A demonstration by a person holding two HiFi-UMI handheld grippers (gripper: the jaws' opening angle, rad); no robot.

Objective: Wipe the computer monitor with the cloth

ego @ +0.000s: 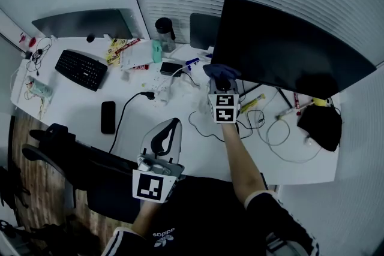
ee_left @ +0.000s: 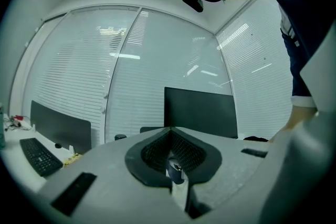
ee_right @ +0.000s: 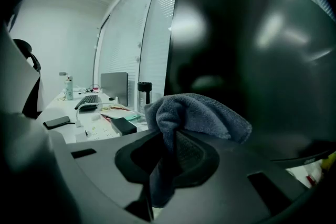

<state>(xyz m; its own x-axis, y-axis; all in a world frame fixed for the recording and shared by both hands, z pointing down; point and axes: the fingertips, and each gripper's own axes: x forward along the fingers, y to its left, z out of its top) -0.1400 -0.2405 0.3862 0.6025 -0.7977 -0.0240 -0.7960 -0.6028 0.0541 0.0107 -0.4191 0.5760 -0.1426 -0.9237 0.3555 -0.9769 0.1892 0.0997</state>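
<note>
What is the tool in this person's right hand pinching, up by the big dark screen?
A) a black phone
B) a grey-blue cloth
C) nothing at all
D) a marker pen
B: the right gripper has its jaws closed on a bunched grey-blue cloth, held up close to the dark monitor.

Dim, cool light (fisheye-warped edges)

Fuzzy textile cloth (ee_right: 205, 113); glossy monitor (ee_right: 247, 60) screen; smooth matt desk (ego: 78, 111).
</note>
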